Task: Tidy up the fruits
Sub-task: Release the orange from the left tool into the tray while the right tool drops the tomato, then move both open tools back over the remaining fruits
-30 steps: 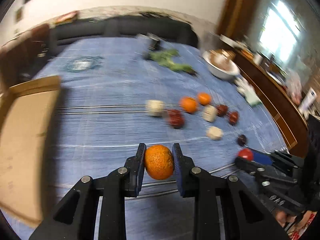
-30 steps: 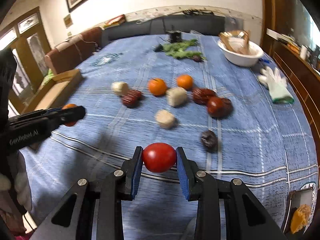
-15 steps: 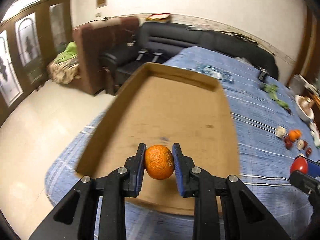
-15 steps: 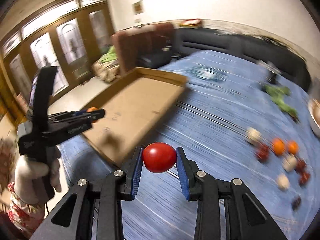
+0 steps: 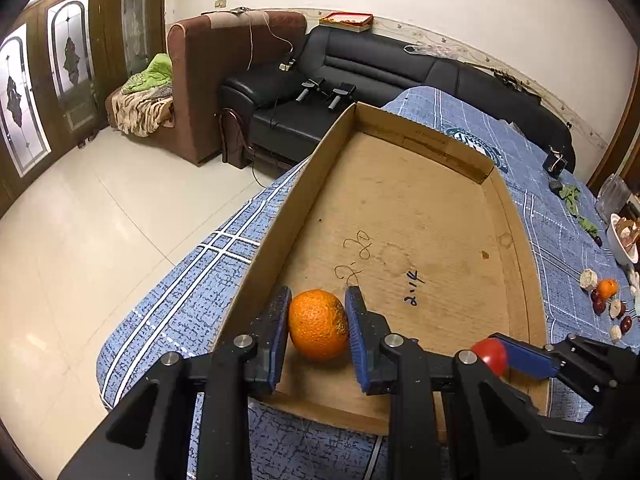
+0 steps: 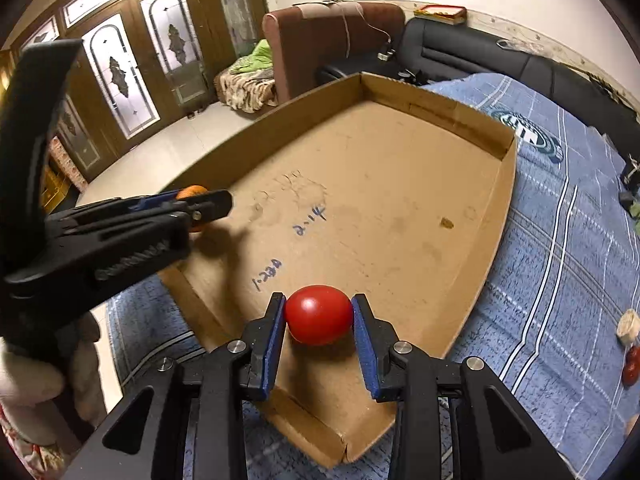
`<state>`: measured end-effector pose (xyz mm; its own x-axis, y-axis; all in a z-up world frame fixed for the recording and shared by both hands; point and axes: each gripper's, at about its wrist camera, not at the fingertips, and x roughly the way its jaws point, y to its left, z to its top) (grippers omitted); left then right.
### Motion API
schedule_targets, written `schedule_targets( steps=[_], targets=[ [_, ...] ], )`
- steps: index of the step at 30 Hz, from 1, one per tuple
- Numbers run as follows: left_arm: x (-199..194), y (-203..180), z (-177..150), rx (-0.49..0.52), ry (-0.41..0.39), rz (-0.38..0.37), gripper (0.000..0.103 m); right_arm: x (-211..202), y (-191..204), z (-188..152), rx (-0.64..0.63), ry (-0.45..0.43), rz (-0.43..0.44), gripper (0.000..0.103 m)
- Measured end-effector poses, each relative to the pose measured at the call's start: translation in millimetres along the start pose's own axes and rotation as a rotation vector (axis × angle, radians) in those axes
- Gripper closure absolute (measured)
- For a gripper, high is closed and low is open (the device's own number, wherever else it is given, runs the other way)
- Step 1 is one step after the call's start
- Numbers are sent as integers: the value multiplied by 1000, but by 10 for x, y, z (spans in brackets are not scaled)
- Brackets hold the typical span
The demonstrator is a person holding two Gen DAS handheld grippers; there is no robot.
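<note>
My left gripper (image 5: 318,297) is shut on an orange (image 5: 320,328), held low over the near left end of a shallow cardboard tray (image 5: 420,216). My right gripper (image 6: 319,300) is shut on a red tomato (image 6: 319,315) over the tray's (image 6: 380,184) near right part. The tray holds nothing else. In the left wrist view, the tomato (image 5: 490,354) and right gripper show at the lower right. In the right wrist view, the left gripper's fingers (image 6: 208,204) and a sliver of the orange (image 6: 192,192) show at the left.
Several loose fruits (image 5: 604,292) lie far right on the blue checked cloth (image 5: 192,292), near a white bowl (image 5: 624,240) and some greens (image 5: 572,196). The table edge drops to the tiled floor (image 5: 80,220) on the left. A black sofa (image 5: 360,76) stands behind.
Both grippers swung left, away from the fruit pile, and now hang over the cardboard tray. The orange and the tomato stayed gripped throughout.
</note>
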<state>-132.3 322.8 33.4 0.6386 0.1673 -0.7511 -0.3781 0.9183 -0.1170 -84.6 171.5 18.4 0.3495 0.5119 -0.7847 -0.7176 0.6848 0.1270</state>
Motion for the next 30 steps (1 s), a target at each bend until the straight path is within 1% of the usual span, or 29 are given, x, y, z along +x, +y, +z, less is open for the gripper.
schedule_targets(
  steps=[2, 4, 9, 11, 13, 15, 18, 20, 21, 24, 25, 27, 30],
  targets=[
    [-23, 17, -5, -9, -9, -11, 67, 20, -2, 9, 10, 10, -1, 65],
    [-55, 28, -7, -17, -21, -16, 62, 42, -36, 17, 16, 23, -7, 65],
    [-104, 38, -5, -31, -37, -24, 60, -19, 8, -46, 46, 77, -10, 65],
    [-119, 40, -15, -38, -41, -25, 60, -40, 4, -66, 68, 81, -18, 65],
    [-137, 40, -21, -43, -44, -28, 60, -73, 4, -94, 105, 92, 18, 65],
    [-162, 53, -21, -49, -49, -31, 60, -107, 36, -118, 114, 84, -19, 65],
    [-206, 30, -21, -53, -56, -34, 59, -141, 88, -124, 78, 59, -58, 65],
    [-272, -20, -20, -41, -70, -25, 51, -206, 98, -120, 65, 46, -46, 64],
    [-315, -52, -21, -33, -81, -17, 50, -244, 109, -127, 62, 37, -36, 62],
    [-455, -167, -8, -10, -117, 6, 41, -445, 130, -117, 28, -35, -20, 55],
    [-496, -196, -4, -6, -128, 10, 38, -494, 135, -118, 18, -50, -21, 50],
    [-586, -258, 11, 1, -144, 7, 36, -642, 129, -117, -2, -95, -26, 46],
    [-709, -359, 22, 13, -156, 2, 35, -850, 62, -135, -8, -145, -29, 45]
  ],
)
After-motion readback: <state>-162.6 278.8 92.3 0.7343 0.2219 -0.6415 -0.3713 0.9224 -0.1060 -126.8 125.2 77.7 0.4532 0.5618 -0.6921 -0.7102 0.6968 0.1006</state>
